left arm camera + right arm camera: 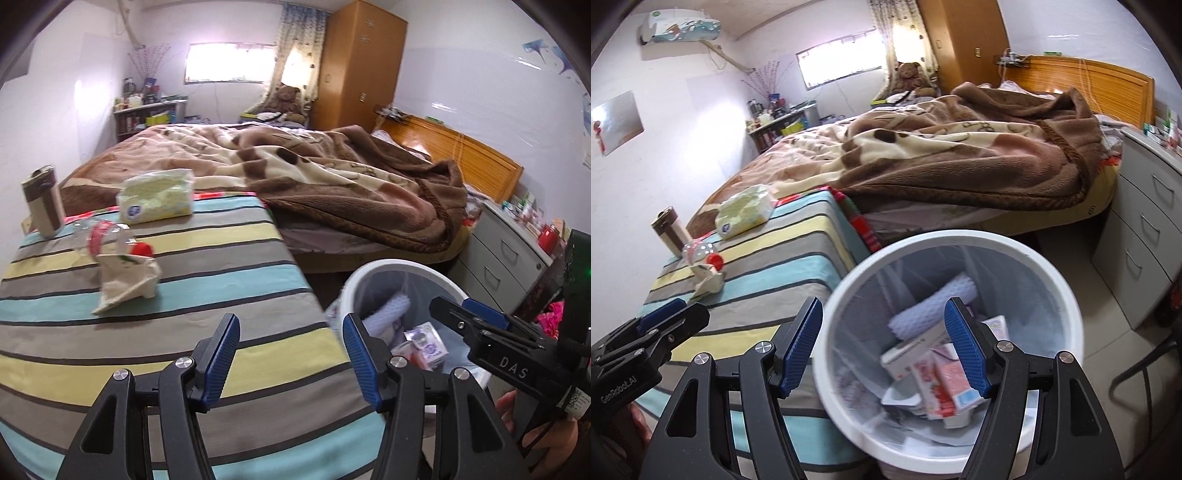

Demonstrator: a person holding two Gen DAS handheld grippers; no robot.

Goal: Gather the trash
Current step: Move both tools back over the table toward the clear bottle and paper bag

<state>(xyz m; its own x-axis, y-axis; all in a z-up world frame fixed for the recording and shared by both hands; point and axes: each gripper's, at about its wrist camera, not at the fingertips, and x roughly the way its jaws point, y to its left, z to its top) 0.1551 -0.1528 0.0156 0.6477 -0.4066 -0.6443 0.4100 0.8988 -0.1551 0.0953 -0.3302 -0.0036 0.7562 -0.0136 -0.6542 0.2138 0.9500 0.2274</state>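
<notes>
left gripper (291, 354): blue pads apart, nothing between, low centre over the striped cloth's edge
right gripper (890, 345): jaws wide, empty, above the bin
white round plastic bin (849, 280): lower centre, boxes and wrappers inside
striped cloth-covered table (221, 258): left of the bin
crumpled cream paper carton (127, 278): mid-left on the table, touching the clear plastic bottle with red cap (110, 236)
green tissue pack (157, 195): farther back
brown tumbler (42, 201): far left edge

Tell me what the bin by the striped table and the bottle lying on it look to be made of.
Bin: likely plastic, with a smooth white matte rim and a thin translucent liner inside. Bottle: probably clear thin plastic, see-through and glinting, with a red cap and red label band.
</notes>
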